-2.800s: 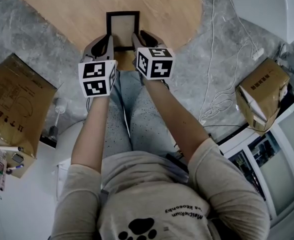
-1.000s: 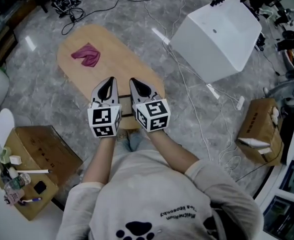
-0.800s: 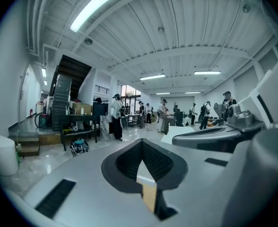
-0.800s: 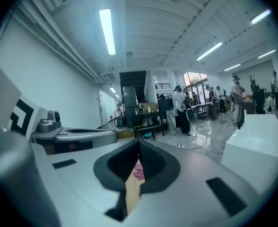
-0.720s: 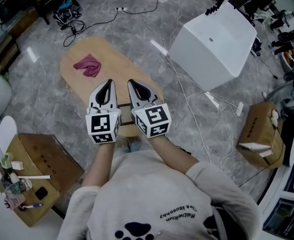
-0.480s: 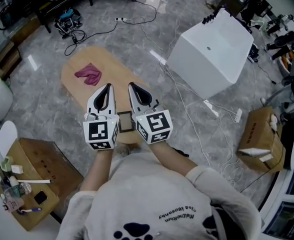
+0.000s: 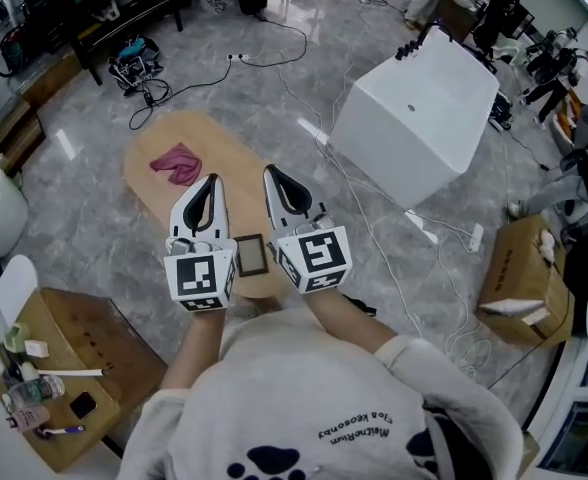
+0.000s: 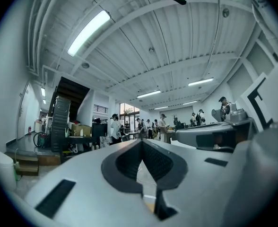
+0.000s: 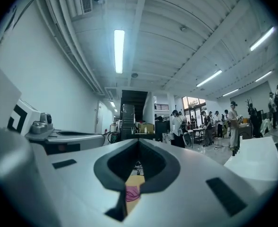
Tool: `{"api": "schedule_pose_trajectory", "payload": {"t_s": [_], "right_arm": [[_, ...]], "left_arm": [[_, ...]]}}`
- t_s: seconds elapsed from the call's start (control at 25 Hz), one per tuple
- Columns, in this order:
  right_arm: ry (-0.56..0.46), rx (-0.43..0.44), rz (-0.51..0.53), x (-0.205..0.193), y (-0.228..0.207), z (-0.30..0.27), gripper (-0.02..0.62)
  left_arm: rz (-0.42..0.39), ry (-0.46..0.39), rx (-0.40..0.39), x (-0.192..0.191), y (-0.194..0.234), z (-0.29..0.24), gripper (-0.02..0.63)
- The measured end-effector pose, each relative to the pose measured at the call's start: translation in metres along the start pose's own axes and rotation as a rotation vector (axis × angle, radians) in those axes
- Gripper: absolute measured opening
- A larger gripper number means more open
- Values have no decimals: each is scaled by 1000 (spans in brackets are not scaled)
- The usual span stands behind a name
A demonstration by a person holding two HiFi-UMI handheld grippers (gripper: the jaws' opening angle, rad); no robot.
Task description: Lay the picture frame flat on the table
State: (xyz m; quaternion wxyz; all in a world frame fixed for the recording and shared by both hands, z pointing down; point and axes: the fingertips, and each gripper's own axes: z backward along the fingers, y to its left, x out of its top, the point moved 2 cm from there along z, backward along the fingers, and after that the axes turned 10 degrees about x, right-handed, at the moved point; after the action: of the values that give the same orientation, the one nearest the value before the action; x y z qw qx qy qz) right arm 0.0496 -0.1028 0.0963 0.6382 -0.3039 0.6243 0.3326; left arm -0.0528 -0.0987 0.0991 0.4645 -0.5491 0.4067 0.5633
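Note:
The picture frame (image 7: 251,255), dark-rimmed with a pale middle, lies flat on the oval wooden table (image 7: 224,163) close to its near edge. Both grippers are held up well above it, one on each side, pointing away from me. My left gripper (image 7: 207,183) is shut and empty; in the left gripper view (image 8: 141,143) its jaws meet with only the room beyond. My right gripper (image 7: 277,175) is also shut with nothing in it (image 9: 138,141). A pink cloth (image 7: 176,161) lies at the table's far end and shows through the right jaws' gap (image 9: 132,193).
A big white box (image 7: 419,108) stands on the marble floor right of the table, with cables around it. Cardboard boxes sit at the right (image 7: 519,268) and the near left (image 7: 74,358). Several people stand far off in both gripper views.
The grippers have come away from the frame's sides, risen and drawn slightly apart. The frame now shows between them on the table. The head view takes in more of the room.

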Motion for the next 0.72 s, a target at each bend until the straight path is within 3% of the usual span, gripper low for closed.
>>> {"api": "schedule_pose_trajectory", "payload": {"t_s": [0.72], "right_arm": [[0, 6, 6, 1, 4, 10, 9]], "left_arm": [[-11, -3, 14, 3, -2, 11, 8]]}}
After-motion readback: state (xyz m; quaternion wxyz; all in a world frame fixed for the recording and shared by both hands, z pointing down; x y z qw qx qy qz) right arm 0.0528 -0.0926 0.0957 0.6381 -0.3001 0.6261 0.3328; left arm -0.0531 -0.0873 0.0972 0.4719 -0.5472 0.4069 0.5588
